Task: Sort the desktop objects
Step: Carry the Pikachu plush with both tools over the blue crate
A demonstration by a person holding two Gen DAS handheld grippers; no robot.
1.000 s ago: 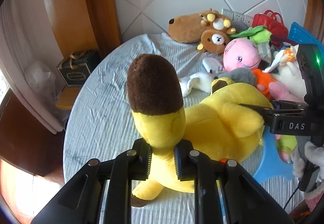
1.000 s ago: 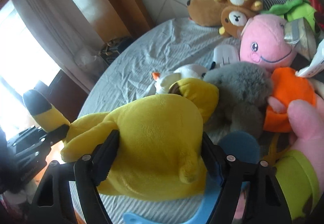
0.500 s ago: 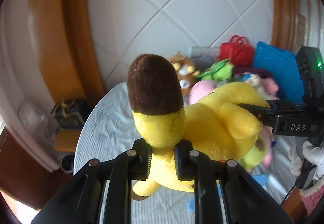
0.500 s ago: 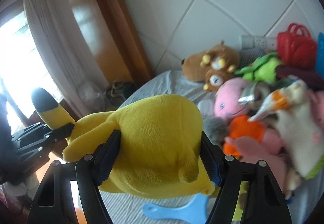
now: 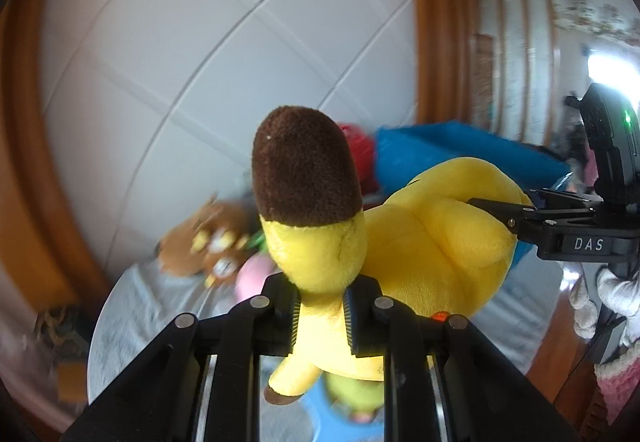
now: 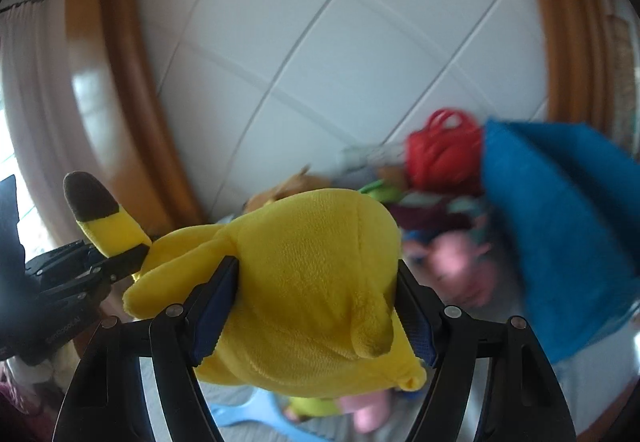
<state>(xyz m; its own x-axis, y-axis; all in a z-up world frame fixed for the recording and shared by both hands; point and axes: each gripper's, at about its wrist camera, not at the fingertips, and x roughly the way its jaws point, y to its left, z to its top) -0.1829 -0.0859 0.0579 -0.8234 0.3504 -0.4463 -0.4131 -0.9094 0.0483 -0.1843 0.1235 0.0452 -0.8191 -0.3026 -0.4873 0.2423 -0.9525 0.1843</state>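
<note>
Lifted since the earlier frames: yellow plush toy point(image 5: 432, 242), once lying on the grey tablecloth point(image 5: 132, 302), now hangs clear above it between my two grippers, and the white tiled wall point(image 6: 320, 42) fills most of both views.

Surface: round table, cloth wrinkled, toys blurred at its far side. Room: wooden frames on either side of the tiles.

Left wrist view alone: brown bear toys point(image 5: 212, 242), dark box point(image 5: 60, 326) below the table edge. Right wrist view alone: red basket point(image 6: 444, 150) with handles, curtain point(image 6: 24, 114) by a bright window. Blue cushion point(image 6: 560, 234) in both.

My left gripper point(image 5: 320, 316): jaws together, clamped on the toy's brown-tipped ear. My right gripper point(image 6: 316, 312): jaws wide, pads pressed on the toy's body.
</note>
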